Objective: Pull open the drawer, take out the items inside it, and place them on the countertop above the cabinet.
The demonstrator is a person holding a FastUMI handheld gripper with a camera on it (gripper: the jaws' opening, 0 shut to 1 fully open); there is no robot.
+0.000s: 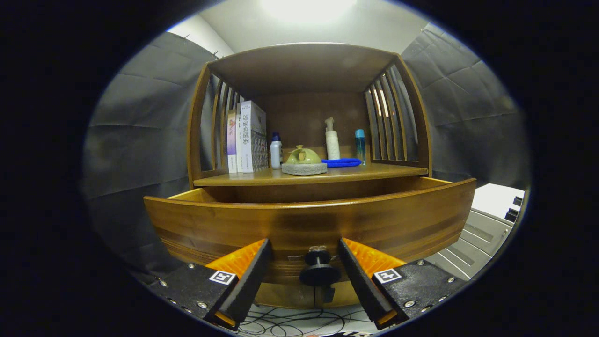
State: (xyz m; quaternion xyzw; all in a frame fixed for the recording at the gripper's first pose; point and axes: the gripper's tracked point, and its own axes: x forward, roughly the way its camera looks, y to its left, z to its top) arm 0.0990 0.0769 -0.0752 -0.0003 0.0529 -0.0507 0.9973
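The wooden drawer (309,220) stands pulled out from the cabinet, its curved front panel close ahead of me. Its dark round knob (319,269) sits between my two fingers, with a gap on each side. My gripper (304,242) is open, and neither finger touches the knob. The front panel hides the inside of the drawer, so I cannot see any items in it. Above the drawer is the wooden countertop (374,172) of the cabinet.
On the countertop stand books (246,136) at the left, a small white bottle (276,150), a green pot on a grey stone base (304,161), a blue cloth (342,162), a white pump bottle (332,139) and a blue bottle (359,144). Slatted side walls and a top board enclose it. Cables (299,323) lie on the floor below.
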